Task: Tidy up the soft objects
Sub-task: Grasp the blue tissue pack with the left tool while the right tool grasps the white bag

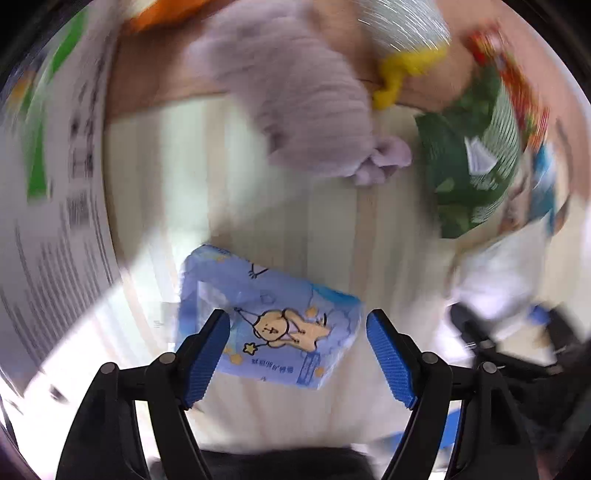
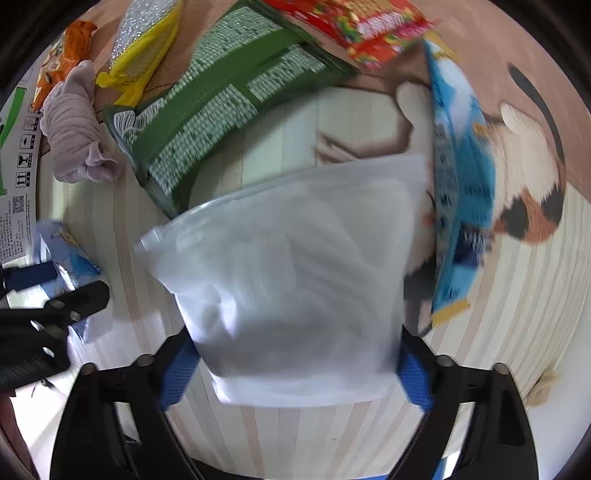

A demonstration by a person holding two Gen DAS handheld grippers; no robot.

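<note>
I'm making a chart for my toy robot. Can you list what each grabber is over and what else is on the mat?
left gripper: open, over the blue tissue pack
right gripper: fingers either side of the white bag, grip unclear
nearby: purple cloth, green packet, red packet
surface: striped mat

The left tongs [image 1: 297, 354] stand apart over a blue tissue pack [image 1: 269, 321] on the pale striped desk [image 1: 229, 177] — beyond it lie a lilac rolled cloth [image 1: 306, 96] and a green packet [image 1: 469, 173], both blurred.
</note>
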